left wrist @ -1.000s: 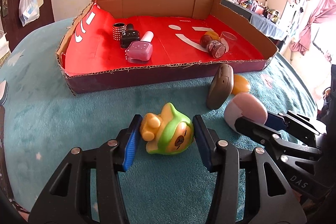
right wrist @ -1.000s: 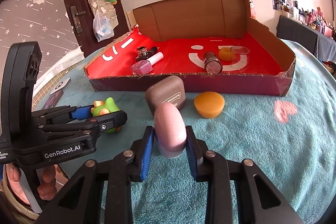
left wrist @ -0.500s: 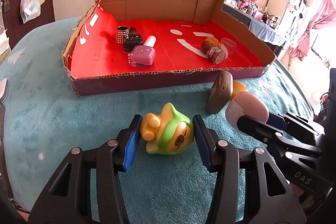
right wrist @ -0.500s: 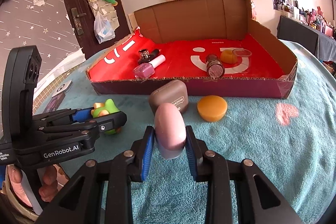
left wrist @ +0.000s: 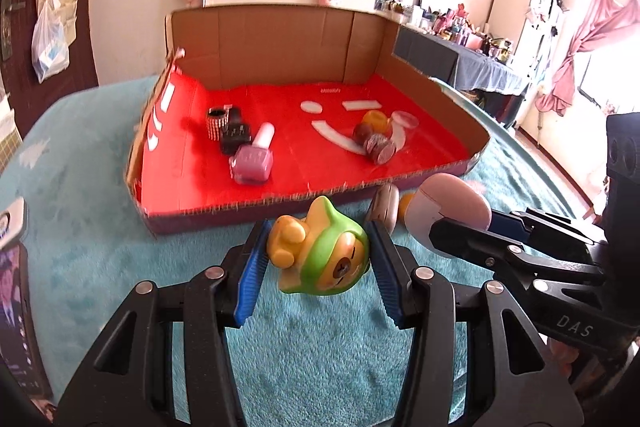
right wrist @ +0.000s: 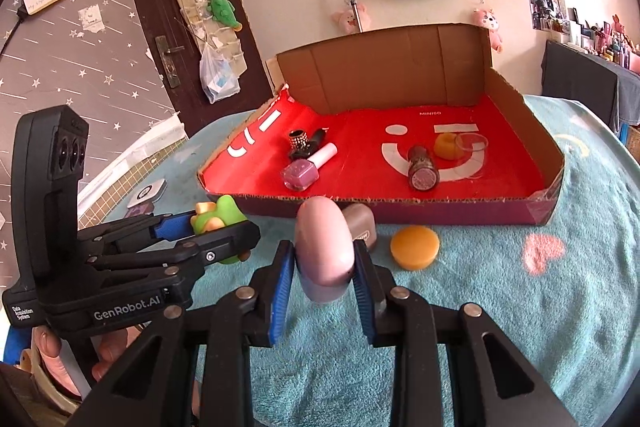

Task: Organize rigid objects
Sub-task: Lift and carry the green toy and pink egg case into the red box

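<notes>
My left gripper (left wrist: 318, 271) is shut on a green and orange toy figure (left wrist: 324, 259) and holds it above the teal cloth, just before the front wall of the red-lined cardboard box (left wrist: 224, 215). My right gripper (right wrist: 324, 277) is shut on a pale pink oval case (right wrist: 325, 251), lifted beside the left one. The toy also shows in the right wrist view (right wrist: 218, 221), and the pink case in the left wrist view (left wrist: 448, 215). Nail polish bottles (left wrist: 252, 163) and small jars (left wrist: 378, 145) lie inside the box.
A brown case (right wrist: 362, 227) and an orange round puck (right wrist: 415, 247) sit on the teal cloth (right wrist: 500, 307) in front of the box. A phone-like item (right wrist: 146, 193) lies at the left. A door and wall stand behind.
Both grippers have lifted their objects off the cloth and moved forward toward the box. The box looks closer and lower in both views.
</notes>
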The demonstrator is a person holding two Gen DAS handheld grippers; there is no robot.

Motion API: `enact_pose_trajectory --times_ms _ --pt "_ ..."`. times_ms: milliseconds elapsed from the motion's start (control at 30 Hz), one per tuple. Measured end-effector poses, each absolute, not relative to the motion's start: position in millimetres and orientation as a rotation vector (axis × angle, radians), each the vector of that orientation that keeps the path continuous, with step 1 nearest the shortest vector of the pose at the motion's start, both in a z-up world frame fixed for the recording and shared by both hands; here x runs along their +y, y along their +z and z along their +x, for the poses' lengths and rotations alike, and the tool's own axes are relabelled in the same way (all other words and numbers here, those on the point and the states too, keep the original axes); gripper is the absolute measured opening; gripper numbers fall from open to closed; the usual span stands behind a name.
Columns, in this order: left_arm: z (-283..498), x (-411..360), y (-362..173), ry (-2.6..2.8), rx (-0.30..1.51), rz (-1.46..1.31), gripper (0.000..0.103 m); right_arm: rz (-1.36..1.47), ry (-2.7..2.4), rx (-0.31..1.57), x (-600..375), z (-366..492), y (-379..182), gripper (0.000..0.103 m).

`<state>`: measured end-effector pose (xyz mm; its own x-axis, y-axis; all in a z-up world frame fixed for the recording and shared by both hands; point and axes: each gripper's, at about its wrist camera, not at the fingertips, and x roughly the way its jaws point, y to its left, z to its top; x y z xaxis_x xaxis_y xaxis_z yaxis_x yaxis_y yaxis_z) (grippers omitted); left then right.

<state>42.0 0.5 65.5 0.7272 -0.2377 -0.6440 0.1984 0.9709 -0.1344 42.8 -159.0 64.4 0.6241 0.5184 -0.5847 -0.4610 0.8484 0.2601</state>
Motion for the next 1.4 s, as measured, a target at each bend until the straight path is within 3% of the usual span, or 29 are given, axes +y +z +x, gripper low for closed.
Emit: enact_pose_trajectory --times_ms 667,1400 --pt "83 -4 90 -0.265 0.676 -0.048 0.047 0.057 0.558 0.68 -161 77 91 0.031" --pt "144 -5 49 -0.257 0.84 -0.041 0.047 -0.01 0.499 0.873 -147 161 55 0.031"
